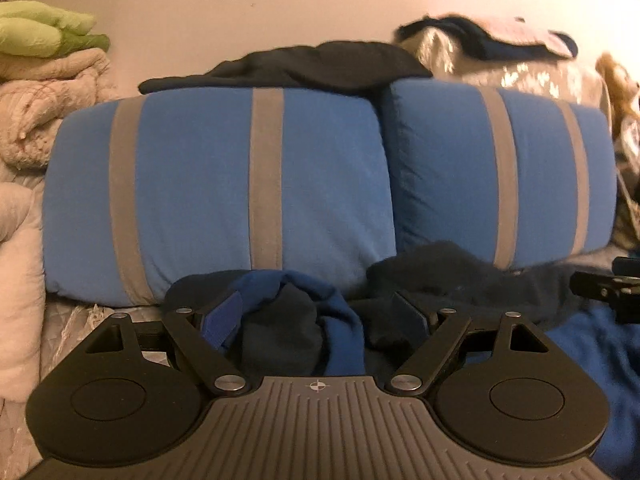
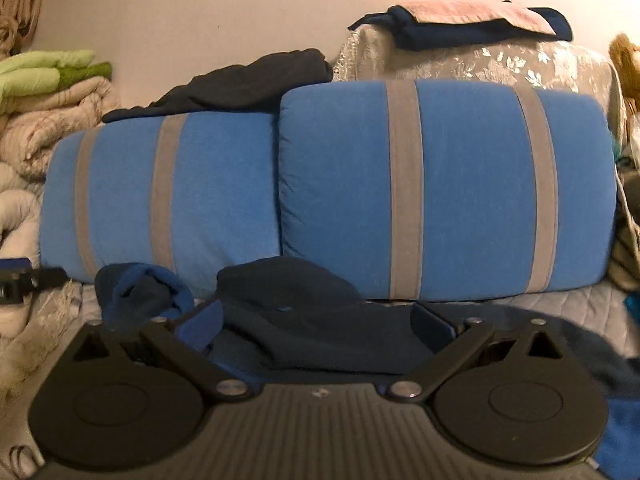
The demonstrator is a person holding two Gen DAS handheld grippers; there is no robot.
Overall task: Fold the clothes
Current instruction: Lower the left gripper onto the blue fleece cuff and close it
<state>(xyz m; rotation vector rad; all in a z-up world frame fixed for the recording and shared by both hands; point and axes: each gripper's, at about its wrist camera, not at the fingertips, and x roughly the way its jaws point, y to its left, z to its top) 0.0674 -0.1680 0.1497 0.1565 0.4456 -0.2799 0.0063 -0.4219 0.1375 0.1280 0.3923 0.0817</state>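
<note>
A dark navy and blue garment (image 1: 304, 320) lies bunched on the bed in front of two blue pillows. My left gripper (image 1: 316, 316) is open, its fingers spread on either side of a blue and dark fold of the cloth. My right gripper (image 2: 316, 320) is open too, its fingers on either side of a dark navy hump of the same garment (image 2: 296, 304). The right gripper's tip shows at the right edge of the left wrist view (image 1: 608, 286). The left gripper shows at the left edge of the right wrist view (image 2: 24, 278).
Two blue pillows with grey stripes (image 1: 224, 196) (image 2: 440, 188) stand against the wall. A dark garment (image 1: 304, 66) lies on top of them. Cream and green quilts (image 1: 44, 80) are piled at the left. A beige floral cushion (image 2: 480, 60) with folded cloth sits at the back right.
</note>
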